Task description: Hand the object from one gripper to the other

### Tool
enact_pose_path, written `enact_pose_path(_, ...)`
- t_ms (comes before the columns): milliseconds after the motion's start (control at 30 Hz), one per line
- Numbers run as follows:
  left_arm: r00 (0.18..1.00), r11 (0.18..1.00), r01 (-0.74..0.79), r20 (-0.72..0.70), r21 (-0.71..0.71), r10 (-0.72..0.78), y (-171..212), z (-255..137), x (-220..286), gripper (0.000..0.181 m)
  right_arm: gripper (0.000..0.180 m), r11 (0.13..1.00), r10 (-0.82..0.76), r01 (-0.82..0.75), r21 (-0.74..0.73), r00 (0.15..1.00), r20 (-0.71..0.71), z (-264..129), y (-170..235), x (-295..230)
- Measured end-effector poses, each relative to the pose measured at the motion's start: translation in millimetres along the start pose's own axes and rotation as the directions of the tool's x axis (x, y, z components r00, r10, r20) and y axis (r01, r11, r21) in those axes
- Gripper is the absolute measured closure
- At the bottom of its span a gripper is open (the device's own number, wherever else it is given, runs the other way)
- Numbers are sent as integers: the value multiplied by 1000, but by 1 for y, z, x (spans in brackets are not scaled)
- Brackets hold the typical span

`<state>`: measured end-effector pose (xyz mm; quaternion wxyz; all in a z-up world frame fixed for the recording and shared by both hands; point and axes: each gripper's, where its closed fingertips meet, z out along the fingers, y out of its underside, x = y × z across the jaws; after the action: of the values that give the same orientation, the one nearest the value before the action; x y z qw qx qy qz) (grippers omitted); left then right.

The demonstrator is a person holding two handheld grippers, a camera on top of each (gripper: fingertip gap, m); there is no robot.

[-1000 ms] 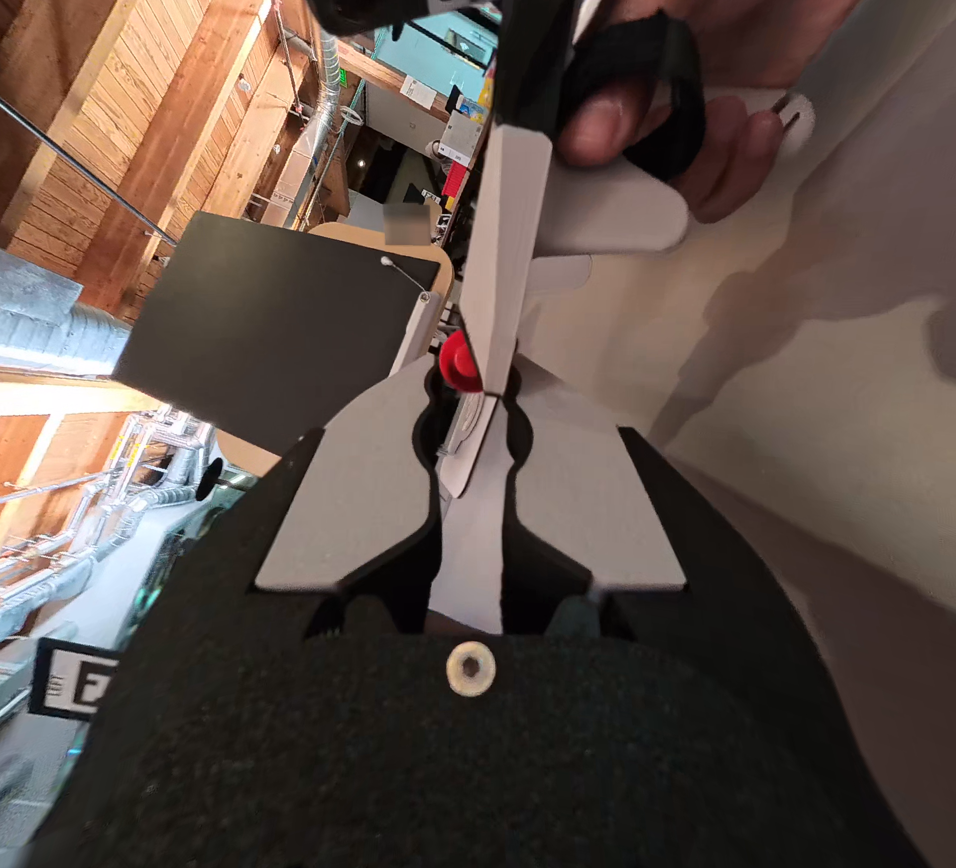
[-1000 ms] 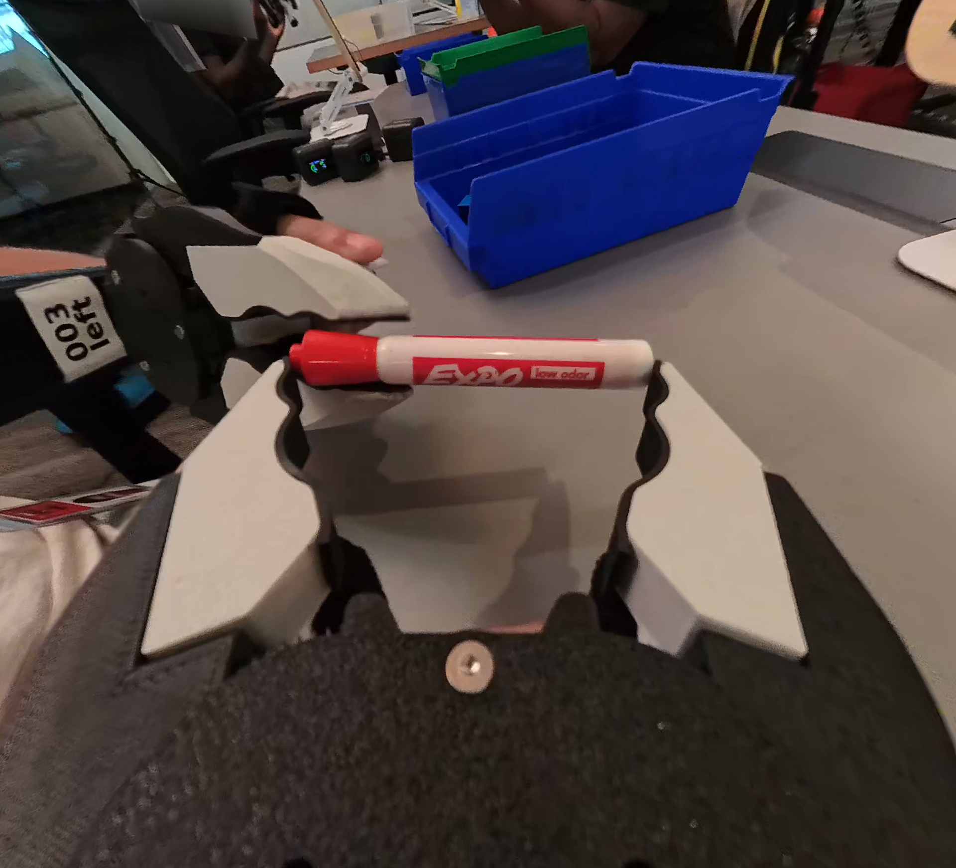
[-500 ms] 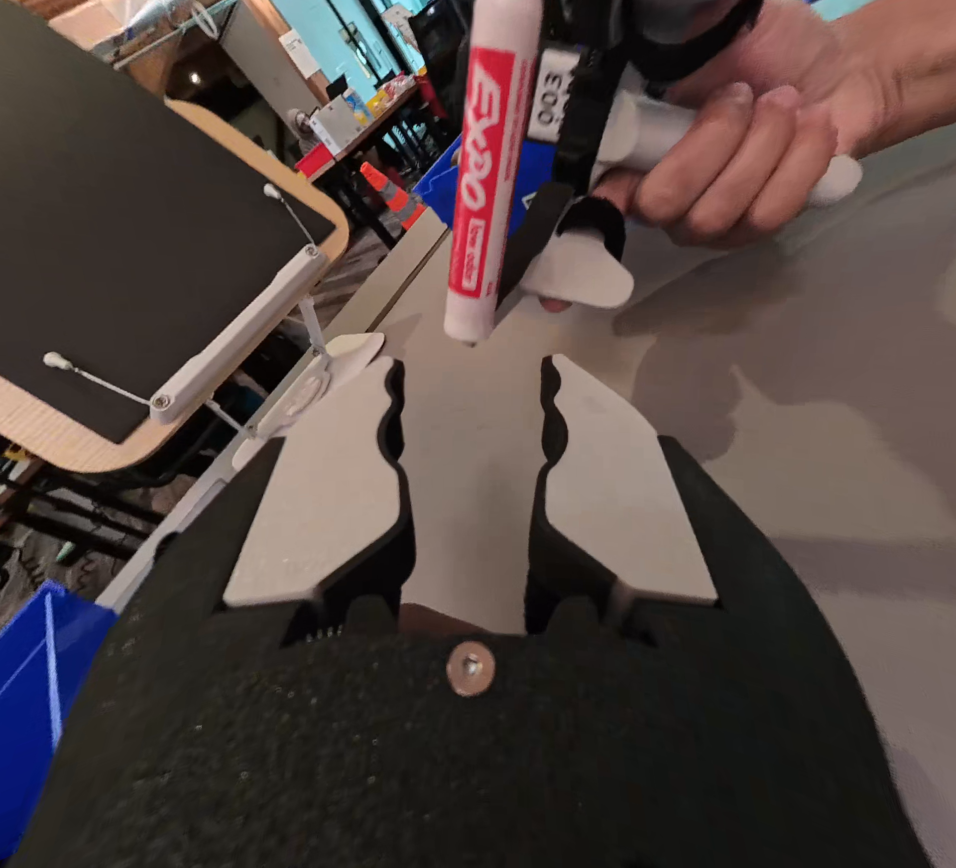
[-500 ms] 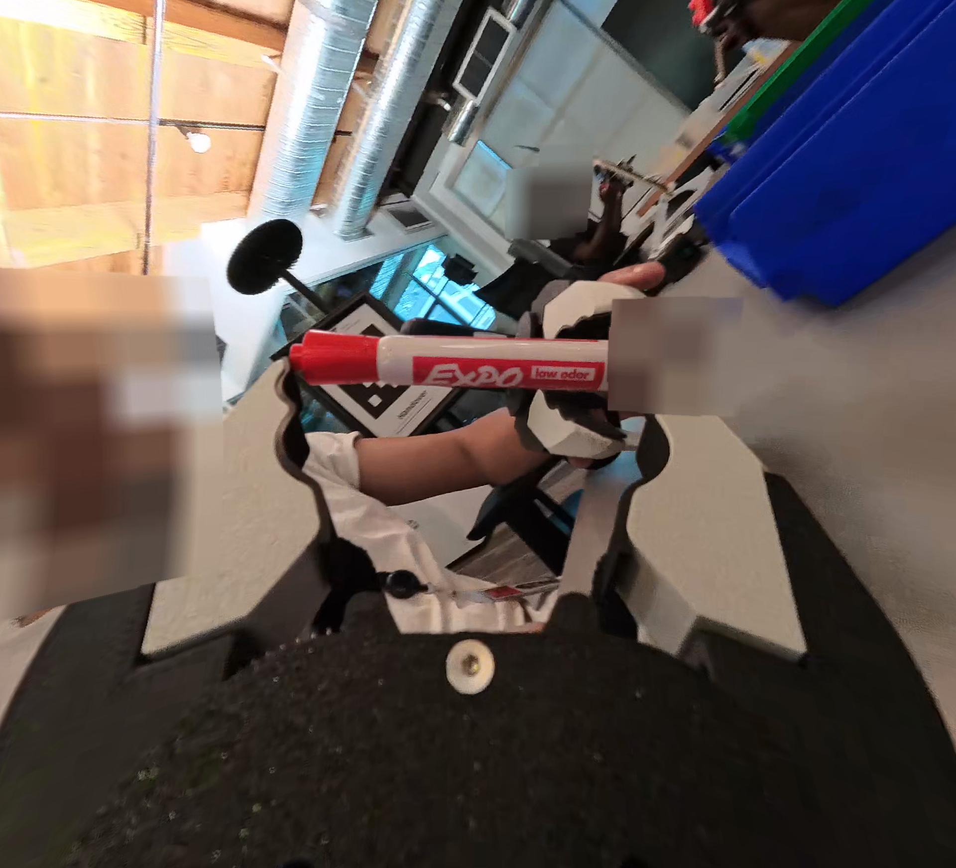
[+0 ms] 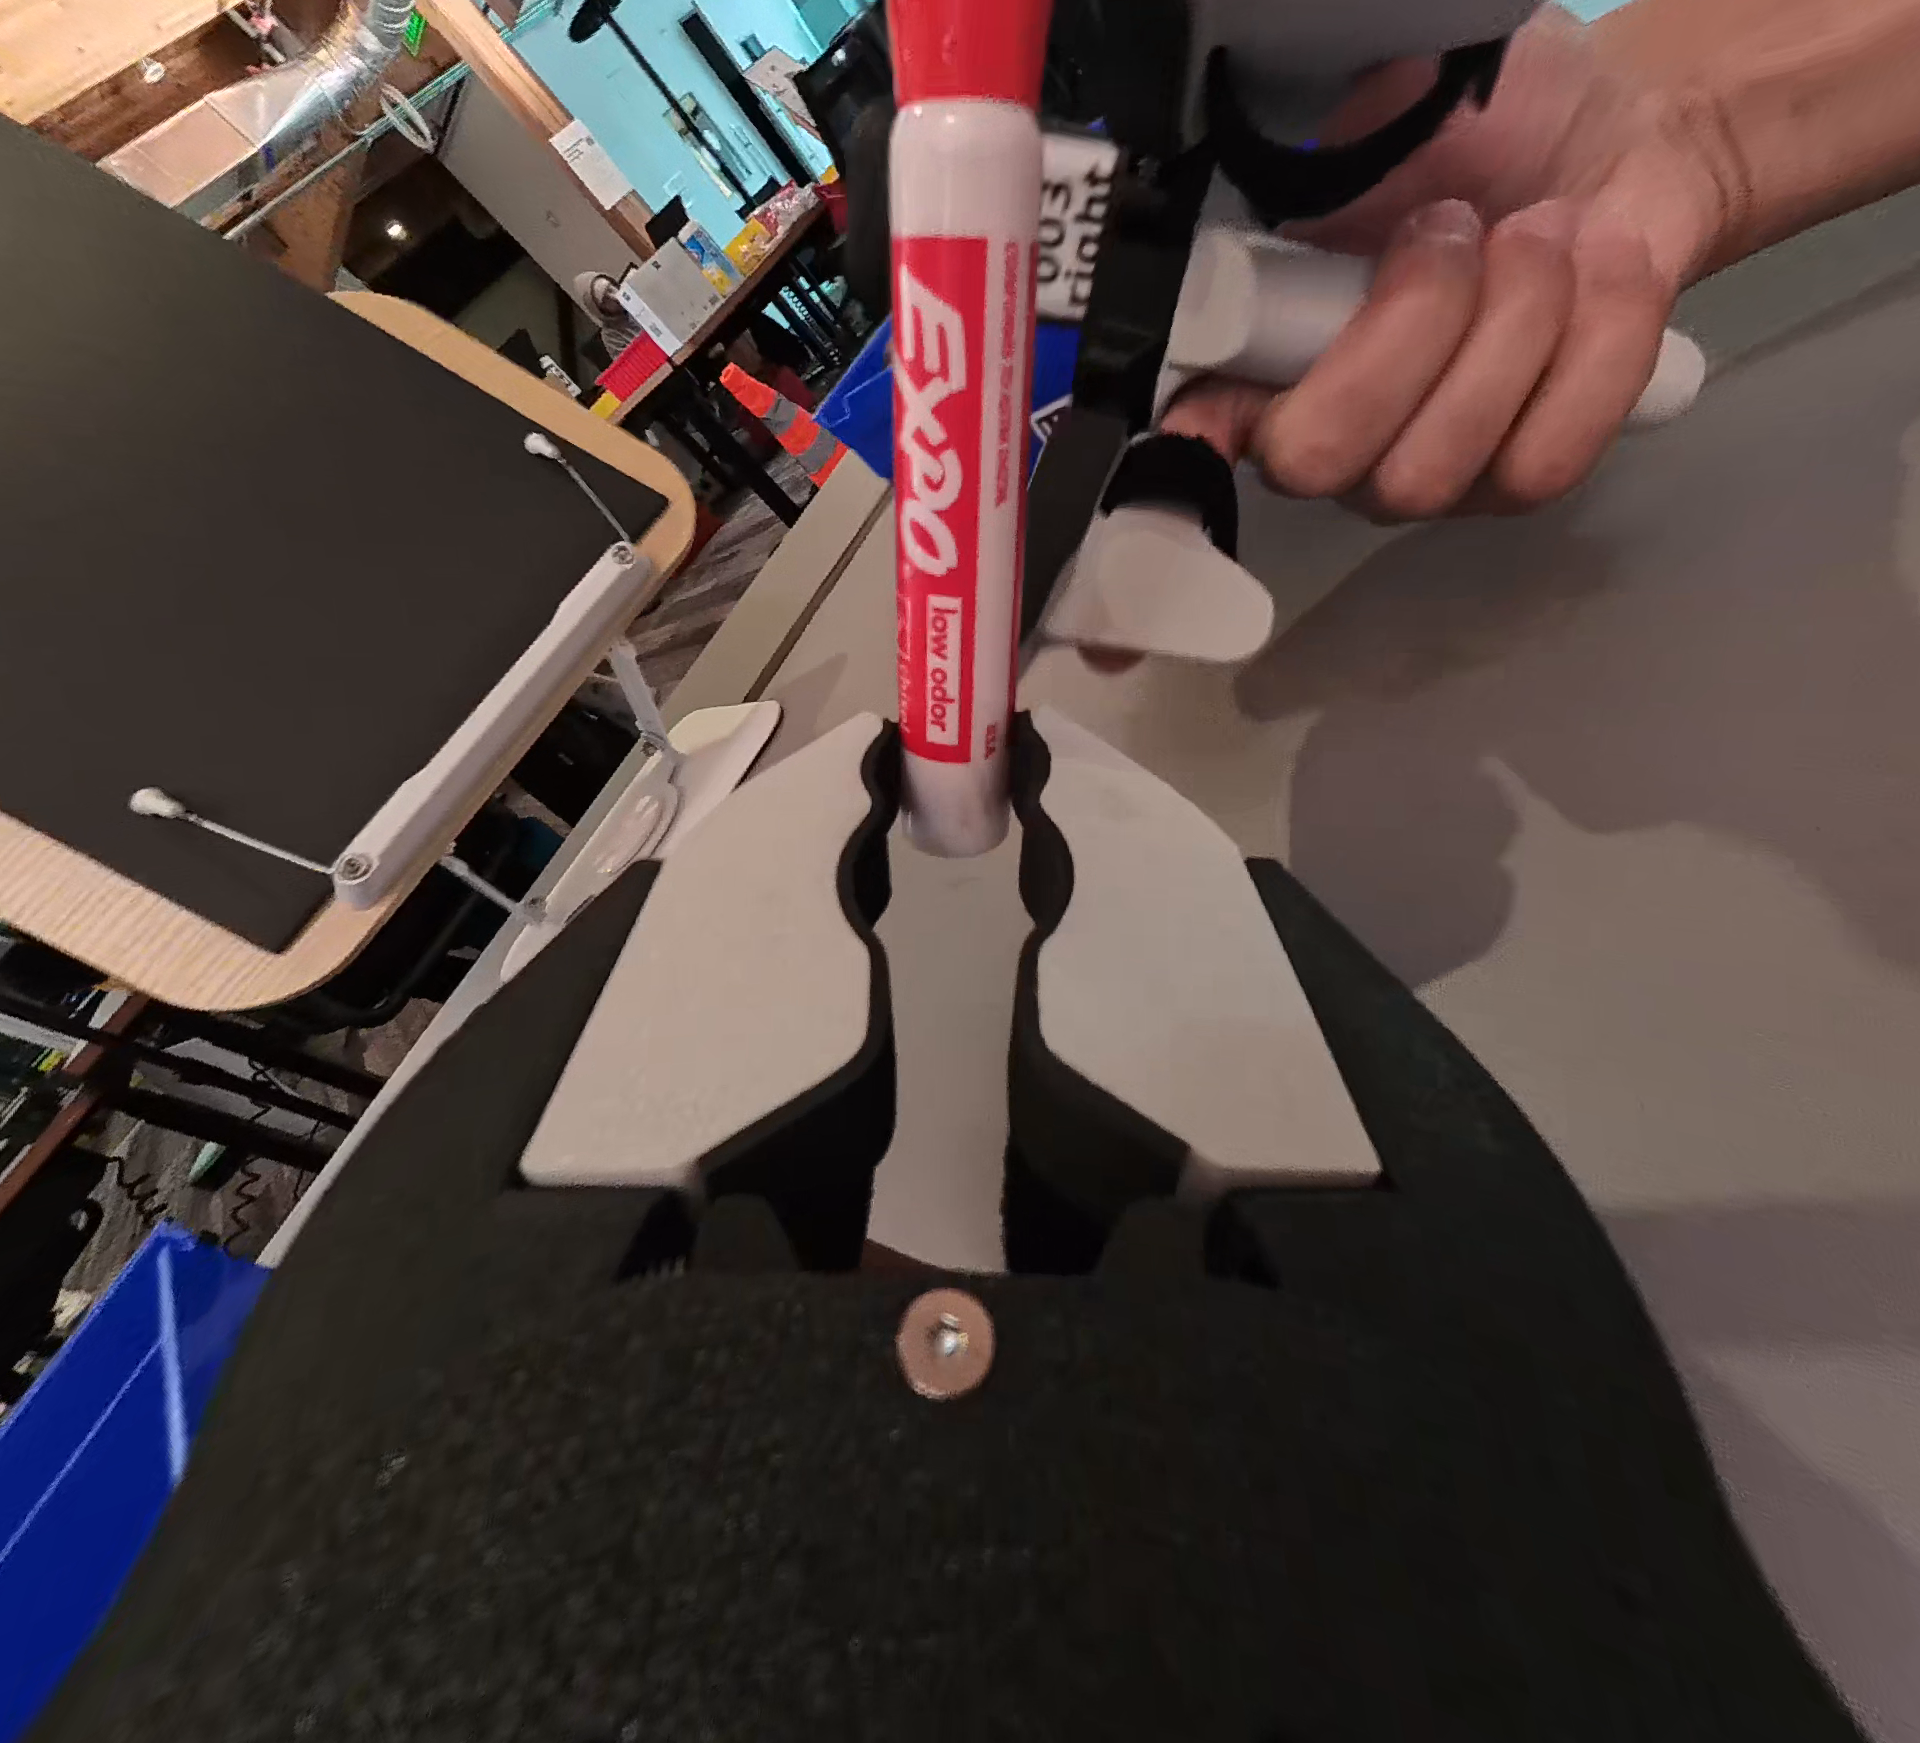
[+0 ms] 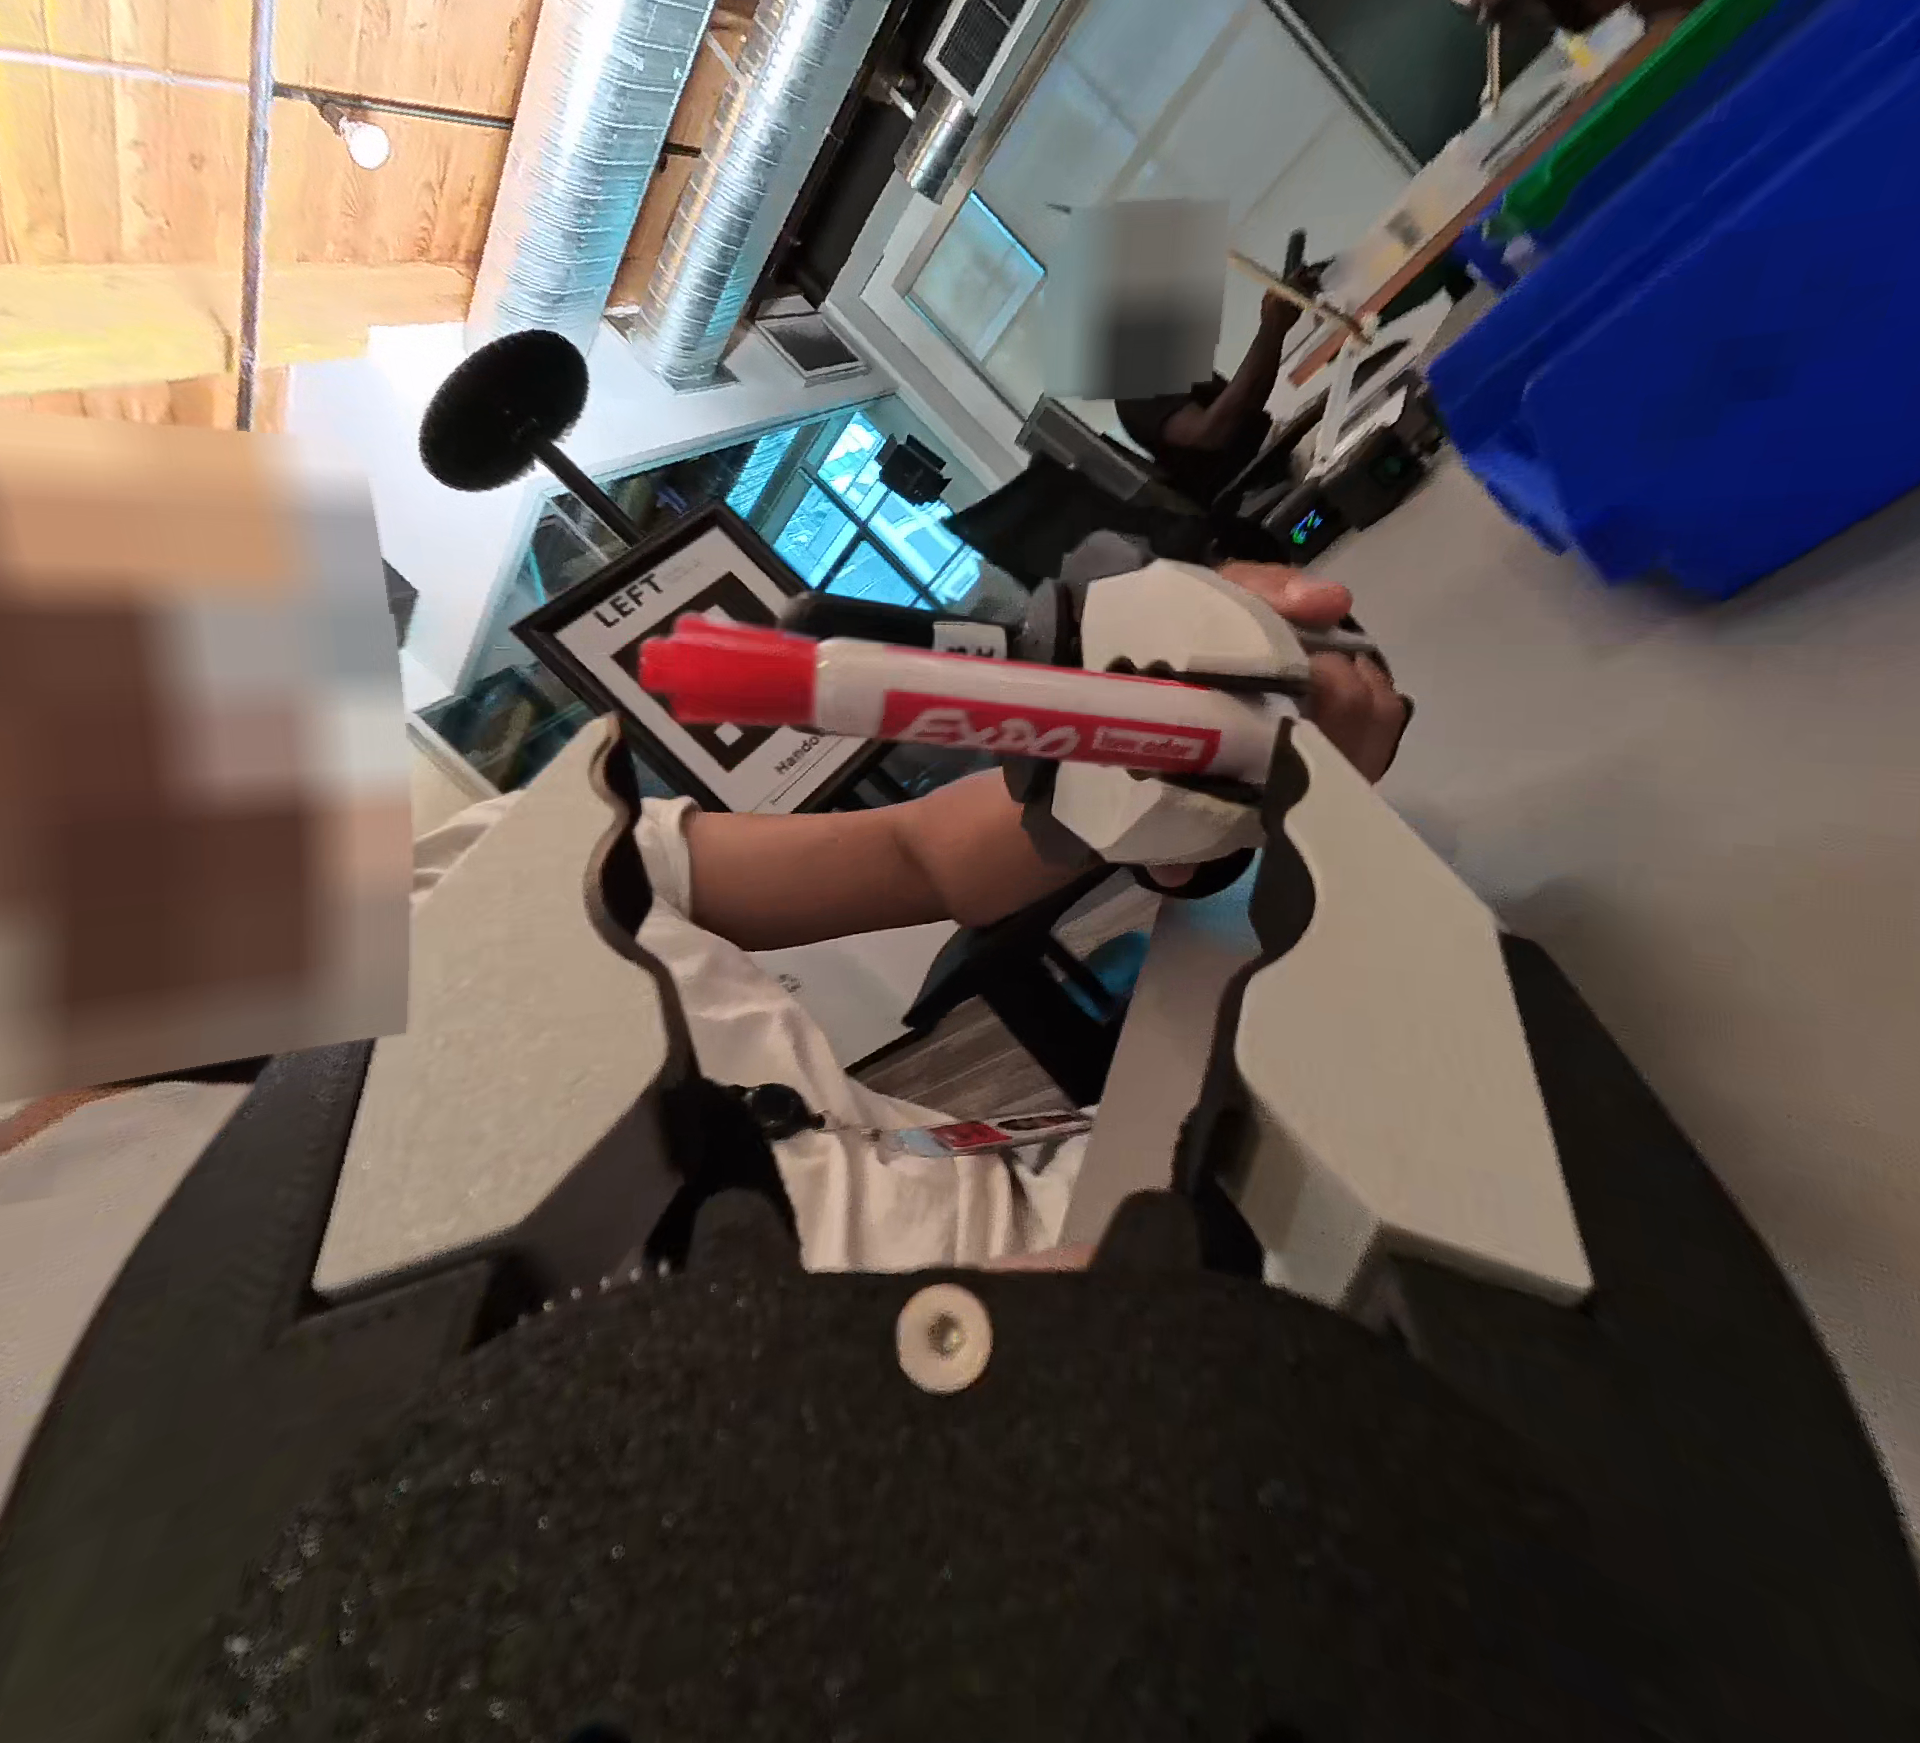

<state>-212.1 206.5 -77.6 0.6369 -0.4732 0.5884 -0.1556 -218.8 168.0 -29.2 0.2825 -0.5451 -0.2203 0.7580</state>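
In the left wrist view the marker is seen standing upright in the middle of the frame, red cap at the top edge, white tail end seated between the tips of the left gripper. The jaws there are closed in on that tail end, both black pads pressed against the barrel. Behind the marker, at upper right, the right gripper is held by a hand wrapped round its white handle, over the grey table. A black panel with a pale wooden edge is seen at the left of the frame.

In the right wrist view the marker is laid across the centre, cap to the left, tail to the right and slightly lower. The right gripper is spread wide; its left finger is clear of the cap, while at the right fingertip contact with the tail cannot be made out. The left gripper is clamped on that tail. Blue bins are caught at the right edge.
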Motion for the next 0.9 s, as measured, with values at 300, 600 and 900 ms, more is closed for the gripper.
enact_pose_path(300, 938, 909, -210, 189, -359, 292, 57, -1, -44, 161, 101, 836, -547, 425, -346, 595, -589, -54, -10, 74)
enact_pose_path(600, 851, 783, -375, 151, -497, 504, 75, 0, -45, 161, 145, 774, -621, 515, -369, 504, -600, -35, -12, 72)
enact_pose_path(900, 872, 789, -362, 120, -496, 475, 82, 3, -36, 160, 161, 786, -611, 493, -373, 527, -591, -42, -13, 74)
